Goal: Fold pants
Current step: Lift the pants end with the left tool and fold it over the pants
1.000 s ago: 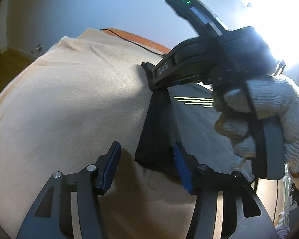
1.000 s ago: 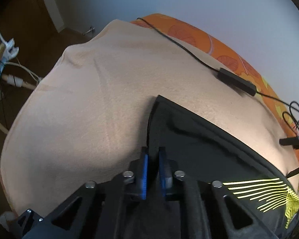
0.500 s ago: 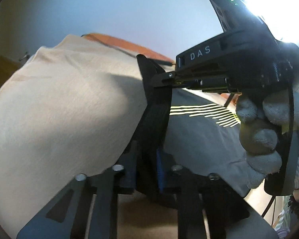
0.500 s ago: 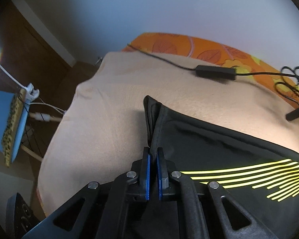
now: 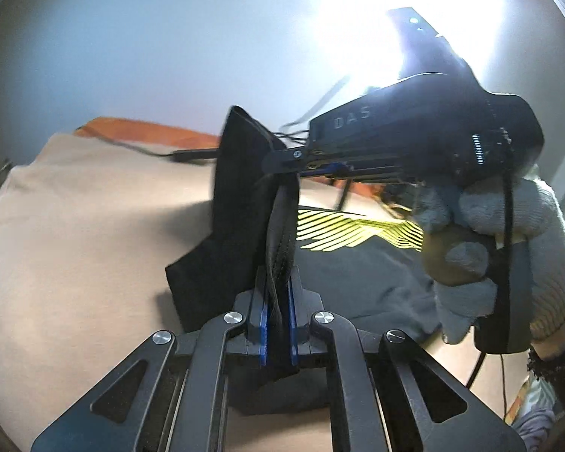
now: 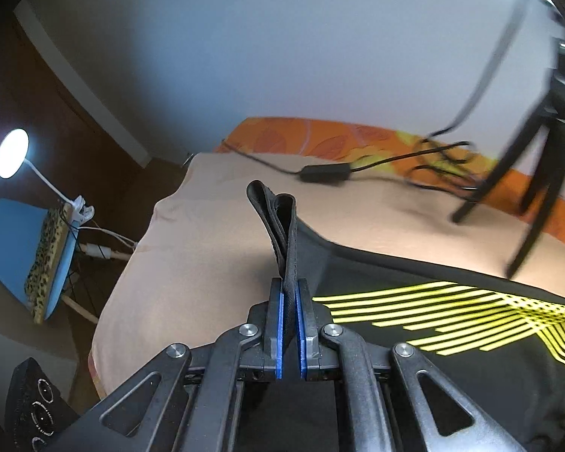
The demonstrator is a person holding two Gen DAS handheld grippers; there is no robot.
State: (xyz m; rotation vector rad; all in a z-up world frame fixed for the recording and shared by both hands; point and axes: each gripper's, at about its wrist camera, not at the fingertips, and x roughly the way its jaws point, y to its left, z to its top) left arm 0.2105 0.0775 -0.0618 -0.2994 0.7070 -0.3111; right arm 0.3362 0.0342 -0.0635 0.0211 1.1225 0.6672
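Observation:
Black pants [image 5: 354, 275] with a yellow striped print lie on a beige blanket [image 5: 75, 233]. My left gripper [image 5: 278, 293] is shut on a thick black edge of the pants and holds it lifted off the blanket. My right gripper [image 6: 290, 293] is shut on the same black edge [image 6: 282, 233], which stands up above its jaws. In the left wrist view the right gripper [image 5: 282, 167] is close ahead and higher, held by a gloved hand [image 5: 508, 256]. The lifted fabric hangs between the two grippers.
An orange patterned sheet [image 6: 320, 139] borders the far side of the blanket. A black cable with an adapter [image 6: 324, 171] lies across it. Black tripod legs [image 6: 538, 188] stand at the right. A lamp [image 6: 13, 152] and blue chair [image 6: 15, 241] are off the left edge.
My left gripper closed on the edge of the pants. Both grippers then rose, lifting that edge off the blanket.

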